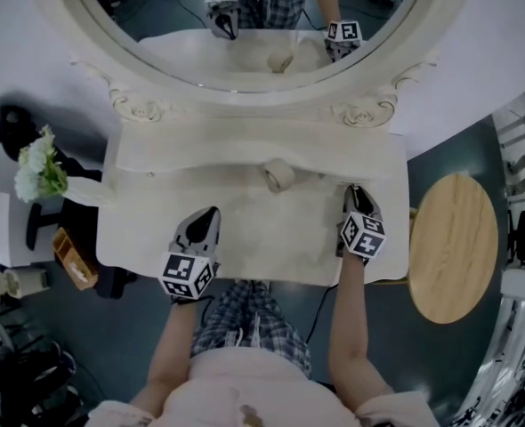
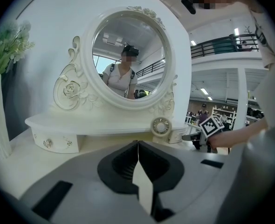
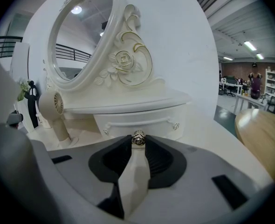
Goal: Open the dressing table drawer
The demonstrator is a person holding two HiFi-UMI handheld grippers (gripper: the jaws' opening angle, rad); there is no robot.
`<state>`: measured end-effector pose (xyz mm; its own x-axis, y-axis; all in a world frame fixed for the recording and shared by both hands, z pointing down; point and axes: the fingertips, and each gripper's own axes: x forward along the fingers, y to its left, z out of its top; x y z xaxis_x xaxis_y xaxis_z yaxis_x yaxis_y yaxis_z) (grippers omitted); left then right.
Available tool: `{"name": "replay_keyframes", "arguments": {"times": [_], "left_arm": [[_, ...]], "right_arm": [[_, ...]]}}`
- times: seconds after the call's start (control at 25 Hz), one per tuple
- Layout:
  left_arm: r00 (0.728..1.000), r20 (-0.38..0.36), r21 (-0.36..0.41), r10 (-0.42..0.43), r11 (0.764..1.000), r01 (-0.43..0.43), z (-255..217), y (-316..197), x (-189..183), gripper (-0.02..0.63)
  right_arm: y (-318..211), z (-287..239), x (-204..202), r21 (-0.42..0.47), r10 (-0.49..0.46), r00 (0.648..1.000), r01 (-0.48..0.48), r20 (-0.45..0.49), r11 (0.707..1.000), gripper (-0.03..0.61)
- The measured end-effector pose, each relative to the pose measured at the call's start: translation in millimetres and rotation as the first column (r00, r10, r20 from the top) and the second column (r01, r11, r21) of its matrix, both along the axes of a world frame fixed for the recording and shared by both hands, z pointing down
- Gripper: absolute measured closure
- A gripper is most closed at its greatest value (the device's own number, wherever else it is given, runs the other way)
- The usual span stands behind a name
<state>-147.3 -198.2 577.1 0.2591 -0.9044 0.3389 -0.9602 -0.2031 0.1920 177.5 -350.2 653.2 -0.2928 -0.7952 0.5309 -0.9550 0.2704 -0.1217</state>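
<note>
The left gripper (image 2: 137,146) is held over the cream-white counter (image 1: 276,231), jaws shut together, empty. Rightward, the silver metal knob (image 3: 138,138) of the white carved drawer (image 3: 123,123) is clamped between the jaws of the right gripper (image 1: 354,192).

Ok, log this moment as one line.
phase: grasp | right gripper: shut on drawer knob | left gripper: shut, empty | drawer: not yet open
</note>
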Motion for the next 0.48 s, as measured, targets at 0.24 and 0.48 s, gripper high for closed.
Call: {"name": "replay_keyframes", "arguments": {"times": [0.24,0.48], "left_arm": [[1.000,0.002,0.003,0.013,1.000,-0.013,-1.2,3.4,5.1,0.586],[1.000,0.005,0.007,0.021,1.000,-0.021,-3.0,7.2,7.3,0.586]], "right_arm": [[11.2,0.2,3.2,-0.002,0.003,1.000,-0.003,-0.003,1.000,0.472],[21.8,-0.3,4.4,-0.001,0.003,1.000,-0.003,0.001,1.000,0.472]]}}
